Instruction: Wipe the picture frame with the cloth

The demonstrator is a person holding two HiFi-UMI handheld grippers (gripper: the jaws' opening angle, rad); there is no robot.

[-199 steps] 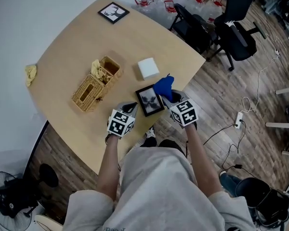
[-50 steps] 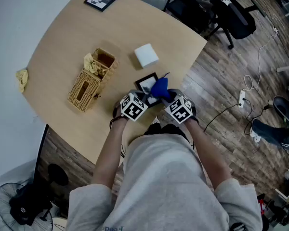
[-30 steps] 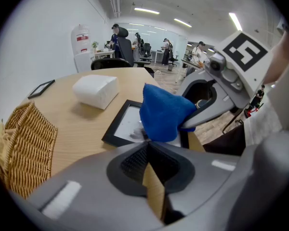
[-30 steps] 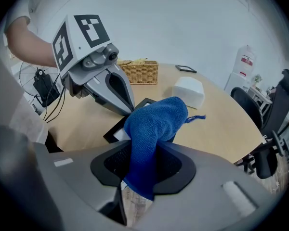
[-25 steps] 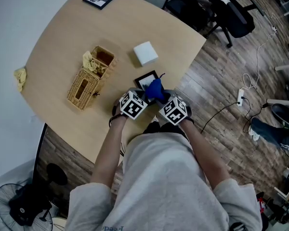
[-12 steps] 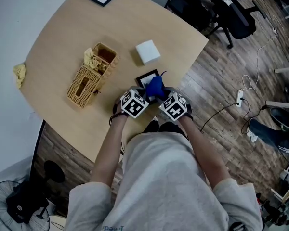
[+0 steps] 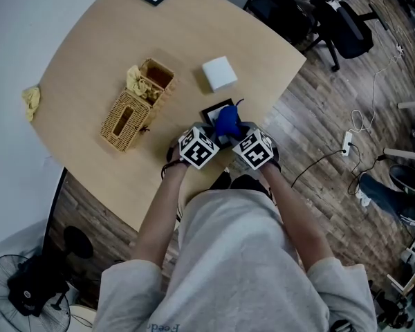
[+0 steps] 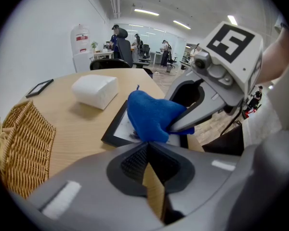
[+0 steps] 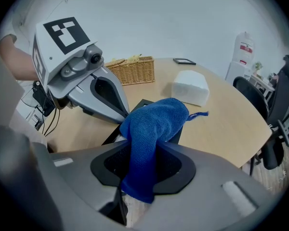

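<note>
8.0 s ago to now: the left gripper (image 7: 207,135) went from the table edge, lower left of the picture frame (image 7: 211,112) and clear of it, to the frame's near-left corner. The right gripper (image 7: 236,131) drew in from the frame's right side, so the two marker cubes now sit almost side by side. The blue cloth (image 7: 227,120) moved from the frame's upper-right corner onto its face. Over the last 2.0 s it crept leftward across the frame.

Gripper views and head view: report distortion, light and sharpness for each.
Left gripper view: heavy fisheye bending and black corners, bright ceiling light strips, the blue cloth sharp, a soft shadow beside the white block. Right gripper view: the same fisheye, flat even light off the white wall. Head view: little bending, even light, only faint shadows.
</note>
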